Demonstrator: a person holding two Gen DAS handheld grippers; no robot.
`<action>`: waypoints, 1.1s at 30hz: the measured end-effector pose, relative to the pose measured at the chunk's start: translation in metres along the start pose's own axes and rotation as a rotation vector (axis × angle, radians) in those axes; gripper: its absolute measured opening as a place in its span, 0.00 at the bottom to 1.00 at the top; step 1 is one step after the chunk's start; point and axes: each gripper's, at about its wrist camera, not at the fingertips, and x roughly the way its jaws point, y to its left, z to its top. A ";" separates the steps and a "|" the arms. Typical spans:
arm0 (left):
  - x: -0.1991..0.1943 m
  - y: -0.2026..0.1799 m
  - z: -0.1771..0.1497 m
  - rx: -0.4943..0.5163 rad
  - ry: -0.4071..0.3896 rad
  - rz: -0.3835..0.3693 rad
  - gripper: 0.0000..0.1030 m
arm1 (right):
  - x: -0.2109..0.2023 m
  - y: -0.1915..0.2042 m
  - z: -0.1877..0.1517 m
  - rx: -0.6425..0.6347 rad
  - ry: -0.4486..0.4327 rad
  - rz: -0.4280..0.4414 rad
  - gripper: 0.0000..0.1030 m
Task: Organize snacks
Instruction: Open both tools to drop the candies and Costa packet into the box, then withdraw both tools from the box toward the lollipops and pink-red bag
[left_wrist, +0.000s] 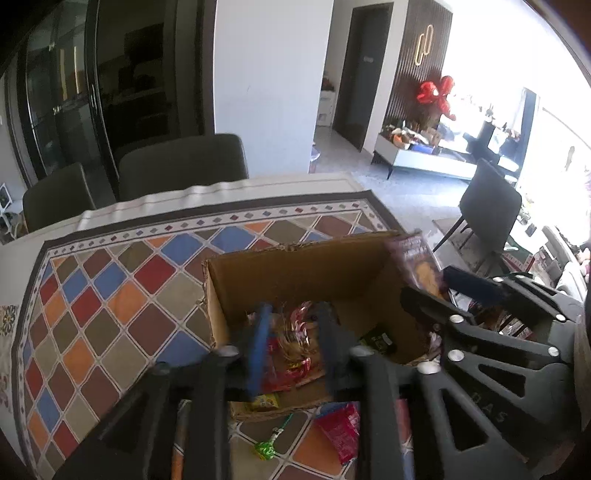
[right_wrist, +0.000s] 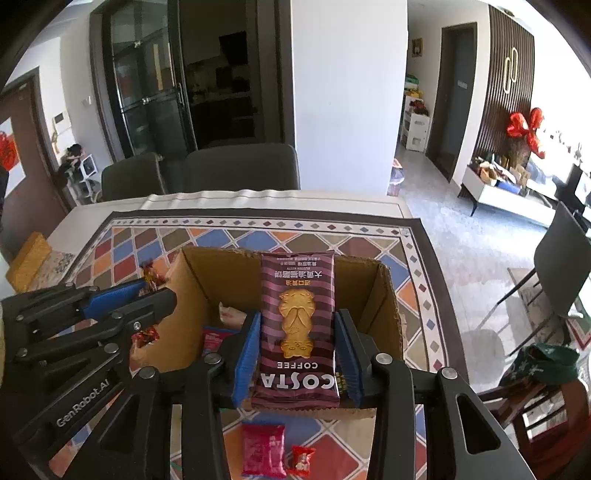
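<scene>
An open cardboard box (left_wrist: 295, 269) (right_wrist: 218, 273) stands on the patterned tablecloth. My left gripper (left_wrist: 291, 336) is shut on a red and gold foil candy (left_wrist: 297, 341) and holds it over the box's left side; the candy also shows in the right wrist view (right_wrist: 147, 334). My right gripper (right_wrist: 297, 347) is shut on a purple striped Costa Coffee biscuit packet (right_wrist: 297, 325) and holds it above the box's middle; the packet also shows at the box's right edge in the left wrist view (left_wrist: 419, 264). Several wrapped snacks lie inside the box.
On the cloth in front of the box lie a pink packet (right_wrist: 263, 450) (left_wrist: 340, 434), a small red candy (right_wrist: 301, 459) and a green lollipop (left_wrist: 266, 448). Grey chairs (right_wrist: 240, 166) stand behind the table. A yellow box (right_wrist: 27, 260) sits at the far left.
</scene>
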 end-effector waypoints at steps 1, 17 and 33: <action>0.000 0.002 0.000 -0.002 -0.008 0.008 0.40 | 0.002 -0.002 0.001 0.005 0.006 -0.011 0.46; -0.035 -0.004 -0.034 0.031 -0.078 0.054 0.42 | -0.024 0.002 -0.019 0.000 -0.056 -0.021 0.53; -0.068 0.009 -0.091 0.008 -0.111 0.074 0.43 | -0.044 0.026 -0.061 -0.007 -0.061 0.024 0.53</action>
